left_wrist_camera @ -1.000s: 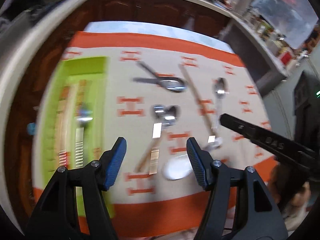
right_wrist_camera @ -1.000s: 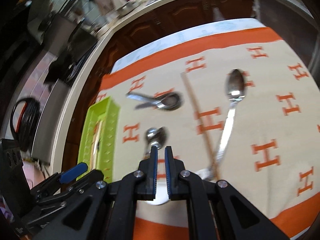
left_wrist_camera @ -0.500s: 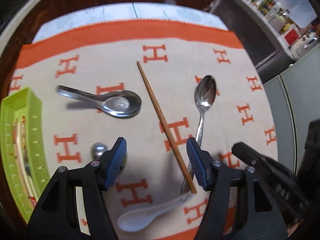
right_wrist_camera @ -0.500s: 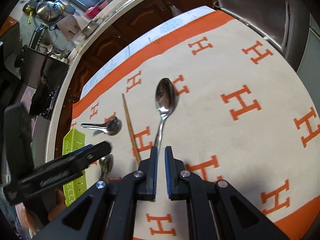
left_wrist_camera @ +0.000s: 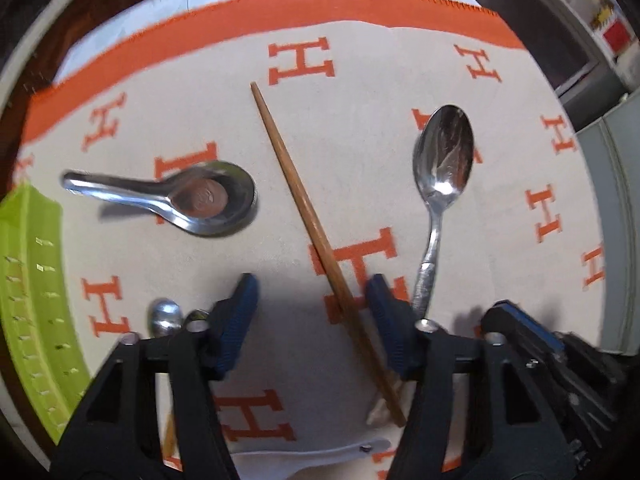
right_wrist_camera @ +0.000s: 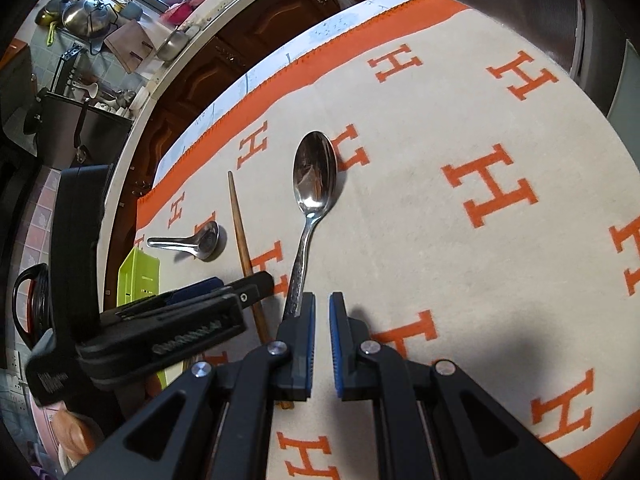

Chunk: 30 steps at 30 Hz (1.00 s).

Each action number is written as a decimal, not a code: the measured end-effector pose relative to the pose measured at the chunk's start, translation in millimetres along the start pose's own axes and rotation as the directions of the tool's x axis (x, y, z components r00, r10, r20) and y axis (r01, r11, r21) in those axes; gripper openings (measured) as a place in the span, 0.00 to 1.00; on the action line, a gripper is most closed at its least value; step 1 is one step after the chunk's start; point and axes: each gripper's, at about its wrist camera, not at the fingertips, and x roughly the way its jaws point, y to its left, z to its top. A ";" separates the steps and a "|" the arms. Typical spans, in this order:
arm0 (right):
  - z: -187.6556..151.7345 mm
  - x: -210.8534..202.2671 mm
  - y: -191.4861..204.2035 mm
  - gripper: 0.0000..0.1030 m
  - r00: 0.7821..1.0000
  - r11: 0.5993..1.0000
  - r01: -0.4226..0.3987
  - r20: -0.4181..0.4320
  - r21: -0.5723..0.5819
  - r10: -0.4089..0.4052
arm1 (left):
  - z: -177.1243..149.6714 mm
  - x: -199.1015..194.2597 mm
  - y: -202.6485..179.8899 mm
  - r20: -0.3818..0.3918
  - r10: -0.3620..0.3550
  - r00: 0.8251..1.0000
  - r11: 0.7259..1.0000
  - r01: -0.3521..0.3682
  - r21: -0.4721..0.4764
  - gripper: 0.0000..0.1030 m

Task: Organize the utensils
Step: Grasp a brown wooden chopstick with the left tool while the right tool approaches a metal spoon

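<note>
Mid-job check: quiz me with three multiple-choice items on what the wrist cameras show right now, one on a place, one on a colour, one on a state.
1. Between which two utensils does the wooden chopstick lie?
A. soup spoon and long metal spoon
B. two forks
C. inside the tray

2. What colour is the tray?
A. blue
B. lime green
C. white

3. How does the left hand-held gripper stand?
A. shut on a spoon
B. shut, empty
C. open over the chopstick

Answers: 1 A, a spoon lies on either side of it. 2 B, its perforated wall is bright green. 3 C, its jaws are wide apart with the chopstick running between them.
</note>
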 end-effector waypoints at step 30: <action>-24.6 25.0 67.7 0.07 0.985 0.987 -0.117 -0.137 -0.111 0.102 | -82.5 -113.2 133.2 0.191 -0.080 0.978 0.985 0.107 -0.138 0.04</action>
